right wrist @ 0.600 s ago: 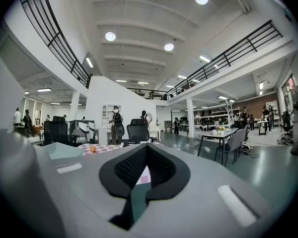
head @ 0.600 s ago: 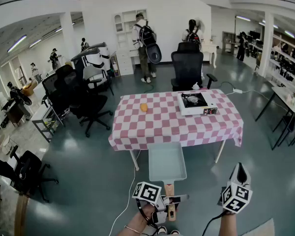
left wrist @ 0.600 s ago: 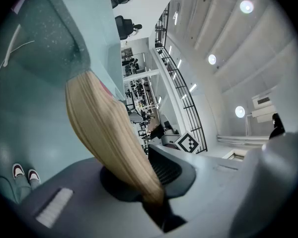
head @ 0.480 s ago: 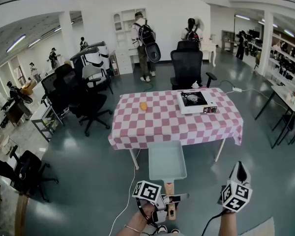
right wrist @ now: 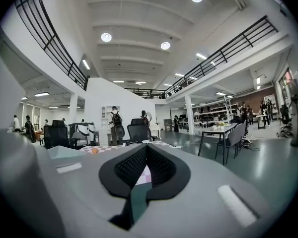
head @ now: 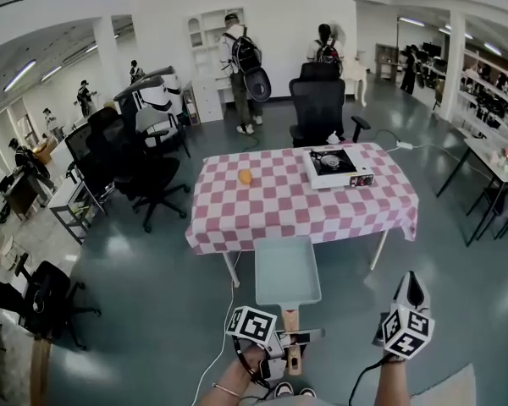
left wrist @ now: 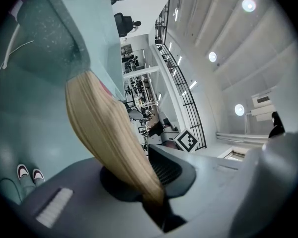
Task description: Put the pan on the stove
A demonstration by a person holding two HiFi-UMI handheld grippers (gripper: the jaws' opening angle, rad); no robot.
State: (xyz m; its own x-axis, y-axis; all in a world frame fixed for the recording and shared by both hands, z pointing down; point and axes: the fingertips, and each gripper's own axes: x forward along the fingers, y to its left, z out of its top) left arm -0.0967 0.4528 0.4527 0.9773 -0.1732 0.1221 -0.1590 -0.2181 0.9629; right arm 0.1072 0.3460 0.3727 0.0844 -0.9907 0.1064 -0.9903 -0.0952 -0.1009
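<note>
the pan [head: 286, 269], a square pale grey-green one with a wooden handle [head: 291, 324], is up in the air over the floor [head: 144, 294], just short of the near edge of the table [head: 305, 214] and not on it. the handle points back from the table toward the person, and the left gripper [head: 295, 342] is clamped on it, crossing it from the side; in the left gripper view the dark jaws close on the pale wood [left wrist: 114, 138] where it runs down between them, with the pan's body [left wrist: 54, 29] beyond. the right gripper [head: 412, 284] hangs beside the pan, off the table's near right corner, pointing toward the table. its jaws stand together at the tips with nothing between them, as the right gripper view shows. the stove [head: 337, 167], a white single burner with a dark top, sits on the table's far right part, well apart from the pan. a small orange thing [head: 246, 177] lies on the far left part of the table. the table wears a pink and white checked cloth. behind the table's far side stands a black office chair [head: 320, 108], and past it two people with backpacks [head: 237, 57] face a white shelf. more black chairs [head: 144, 167] stand to the table's left. a white cable [head: 224, 328] trails on the floor below the table's near left corner.
</note>
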